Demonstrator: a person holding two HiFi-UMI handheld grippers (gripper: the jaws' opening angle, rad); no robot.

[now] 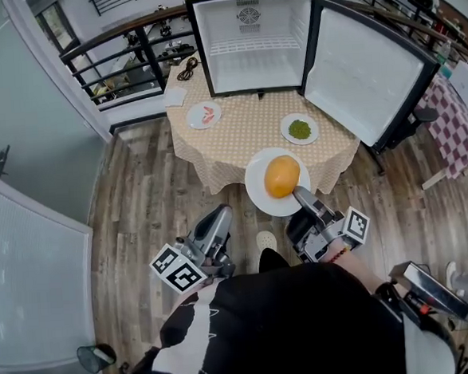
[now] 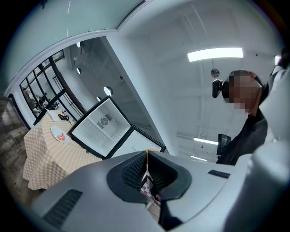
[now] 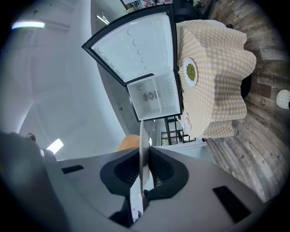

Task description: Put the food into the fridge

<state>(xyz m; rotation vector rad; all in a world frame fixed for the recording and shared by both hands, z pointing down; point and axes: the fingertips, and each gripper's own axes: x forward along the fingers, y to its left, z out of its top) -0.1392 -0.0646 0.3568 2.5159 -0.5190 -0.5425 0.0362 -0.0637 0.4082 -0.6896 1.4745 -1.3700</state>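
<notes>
While the round white plate (image 1: 260,198) of orange food (image 1: 282,176) is clamped by the right hand-held gripper (image 1: 301,192), level carriage into the open black fridge (image 1: 249,53) is required.

Staged room — fridge (image 1: 251,37) on table (image 1: 246,133).

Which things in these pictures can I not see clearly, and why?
1. Head view: the orange food on the held plate cannot be identified; too little detail.
2. Head view: the pink food is too small to name.
3. Right gripper view: the right gripper hides most of the orange food.
</notes>
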